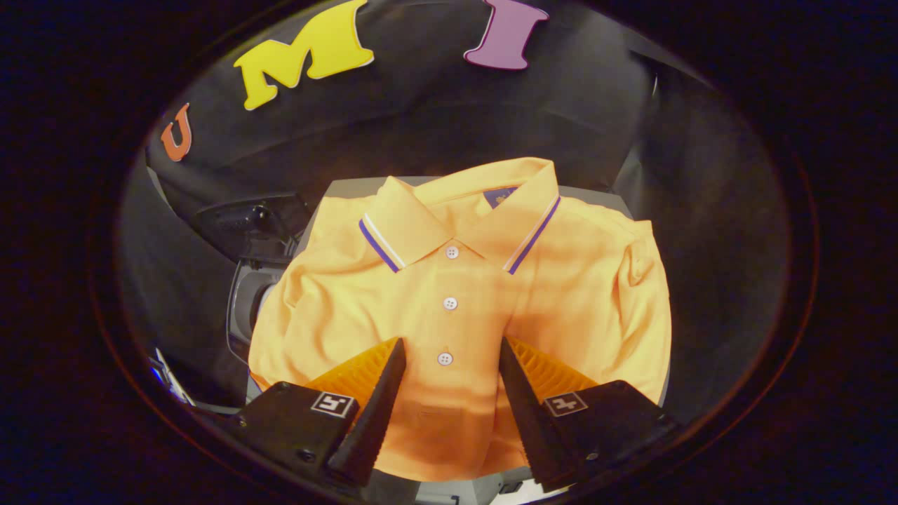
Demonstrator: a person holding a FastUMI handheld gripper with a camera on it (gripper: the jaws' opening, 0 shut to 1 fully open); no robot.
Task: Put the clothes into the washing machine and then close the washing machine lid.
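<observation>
As the gripper view shows, the gripper (pixel 449 351) hangs over a folded orange polo shirt (pixel 463 301), with its fingers spread apart and nothing held between them. The lowest button of the placket lies in the gap between the fingertips. The shirt lies flat on a grey worktop (pixel 351 186), covering it almost from edge to edge; the collar points toward the far edge and the hem lies at the near edge, beneath the fingers. Beside the worktop's left edge stands a grey machine with a dark raised lid (pixel 245 224), probably the washing machine; its opening is partly hidden by the shirt's sleeve.

The shirt appears light, soft and limp. It will probably sag and unfold when lifted. A pinch on the layered fabric at the placket, just ahead of the fingers, should gather several folds at once.
</observation>
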